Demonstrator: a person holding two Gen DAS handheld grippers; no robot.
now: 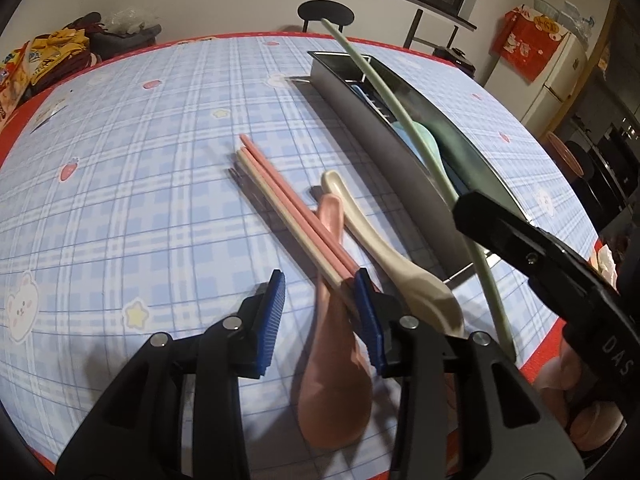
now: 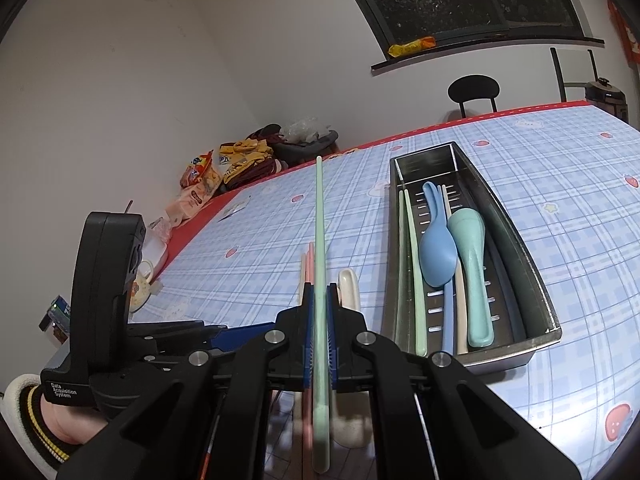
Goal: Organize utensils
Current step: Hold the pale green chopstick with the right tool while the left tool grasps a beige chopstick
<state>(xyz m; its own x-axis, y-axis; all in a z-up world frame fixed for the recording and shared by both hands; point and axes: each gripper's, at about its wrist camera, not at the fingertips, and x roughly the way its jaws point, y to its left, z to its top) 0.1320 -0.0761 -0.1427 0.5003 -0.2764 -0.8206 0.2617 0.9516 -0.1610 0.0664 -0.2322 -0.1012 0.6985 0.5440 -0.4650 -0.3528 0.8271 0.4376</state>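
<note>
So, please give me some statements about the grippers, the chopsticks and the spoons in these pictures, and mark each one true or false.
1. The right gripper is shut on a green chopstick. True.
2. The left gripper holds the pink spoon. False: its jaws stand open above the spoon, which lies on the table.
3. The blue spoon lies inside the metal tray. True.
4. The metal tray is empty. False: it holds spoons and chopsticks.
5. The cream spoon lies on the table beside the tray. True.
6. The pink chopstick is in the tray. False: it lies on the table.
</note>
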